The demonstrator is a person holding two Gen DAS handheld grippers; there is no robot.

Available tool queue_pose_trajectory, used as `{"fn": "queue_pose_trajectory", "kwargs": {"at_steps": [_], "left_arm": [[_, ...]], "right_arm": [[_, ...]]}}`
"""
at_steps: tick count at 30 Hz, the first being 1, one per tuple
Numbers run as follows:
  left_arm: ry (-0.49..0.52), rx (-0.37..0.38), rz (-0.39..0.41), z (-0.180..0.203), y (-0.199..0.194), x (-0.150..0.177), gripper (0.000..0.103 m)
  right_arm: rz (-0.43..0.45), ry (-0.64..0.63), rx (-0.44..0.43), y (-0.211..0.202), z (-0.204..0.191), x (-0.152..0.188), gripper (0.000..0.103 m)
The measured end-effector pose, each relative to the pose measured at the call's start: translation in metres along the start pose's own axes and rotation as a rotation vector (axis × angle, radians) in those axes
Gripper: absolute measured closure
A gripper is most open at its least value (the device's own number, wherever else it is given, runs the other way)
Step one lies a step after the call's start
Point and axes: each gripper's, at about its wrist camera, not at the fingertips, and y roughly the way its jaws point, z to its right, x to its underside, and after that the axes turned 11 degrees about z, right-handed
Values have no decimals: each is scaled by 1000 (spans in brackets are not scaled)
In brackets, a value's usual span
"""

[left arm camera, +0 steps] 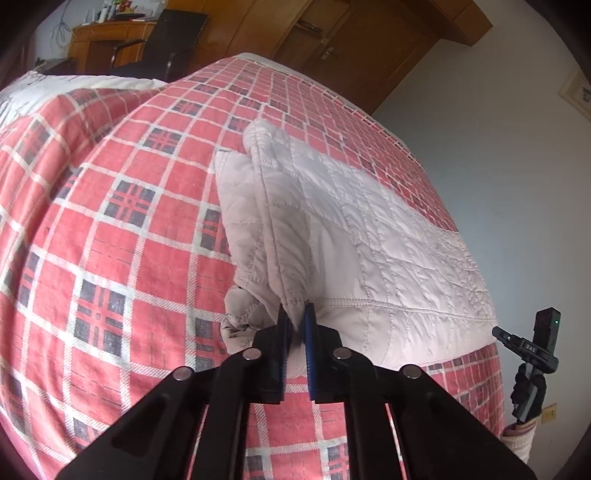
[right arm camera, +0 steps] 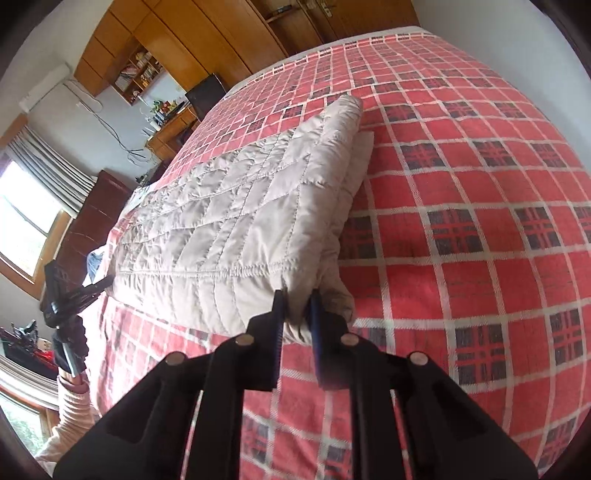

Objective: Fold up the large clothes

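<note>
Jacket [left arm camera: 369,240] lies on bed [left arm camera: 110,221], sides folded in. Left claw [left arm camera: 297,325] and right claw [right arm camera: 297,306] each pinch near hem corner; lengthwise fold seems left.

Bedspread [left arm camera: 122,229]: red ground, white grid lines, dark navy plaid squares at the crossings. Quilted jacket [left arm camera: 369,236]: pale beige-grey, one colour throughout, stitched in rectangular panels with matching thread. Left gripper [left arm camera: 297,321]: black body, blue pads, silver round fasteners. Right gripper [right arm camera: 297,306]: same black, blue and silver. Wardrobe [left arm camera: 354,33]: warm brown wood. Wall [left arm camera: 498,155]: off-white. Chair [left arm camera: 173,40]: black. Curtain [right arm camera: 48,166]: grey and white vertical stripes. Sleeve [right arm camera: 75,402]: pale pink, ribbed. Headboard [right arm camera: 92,225]: dark brown.
</note>
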Motion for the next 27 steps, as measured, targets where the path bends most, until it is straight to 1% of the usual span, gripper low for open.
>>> {"fn": "queue_pose_trajectory", "kwargs": {"at_steps": [3, 6, 10, 11, 12, 13, 14, 15, 16, 17, 18, 19, 20, 21, 23, 27], "left_arm": [[16, -7, -16, -4, 2, 2, 97], [8, -12, -45, -13, 13, 10, 97], [-3, 1, -46, -18, 17, 15, 97], [4, 0, -46, -16, 15, 15, 95], [11, -3, -45, -14, 13, 15, 94], [16, -3, -45, -12, 10, 13, 91], [17, -3, -45, -10, 6, 12, 86], [11, -1, -42, -10, 2, 9, 81], [2, 12, -35, -10, -2, 6, 72], [-5, 25, -25, -11, -4, 1, 62], [-11, 27, -9, -11, -7, -5, 57], [-11, 22, 3, -12, -8, -10, 51], [-11, 15, 11, -13, -7, -16, 49], [-19, 11, 14, -14, -5, -21, 48], [-45, 22, 0, -20, 4, -33, 42], [-101, 53, -41, -35, 28, -45, 42]], "right_arm": [[-34, -8, 29, 9, 6, 4, 92], [-66, 6, 41, 22, 13, 11, 92], [-67, 22, 19, 27, 20, 14, 91], [-64, 19, 15, 25, 20, 14, 90], [-61, 13, 10, 23, 19, 13, 86], [-57, 7, 10, 20, 17, 13, 86], [-47, 3, 7, 15, 16, 12, 83], [-39, 5, 6, 11, 15, 11, 75], [-27, 8, -1, 7, 15, 8, 70], [-7, 12, -12, 2, 15, 5, 60], [8, 17, -19, -2, 15, 1, 51], [19, 22, -23, -5, 16, -2, 46], [30, 36, -28, -6, 18, -6, 36], [36, 50, -35, -5, 20, -11, 33], [36, 86, -53, 0, 27, -18, 33], [16, 163, -78, 18, 43, -29, 31]]}}
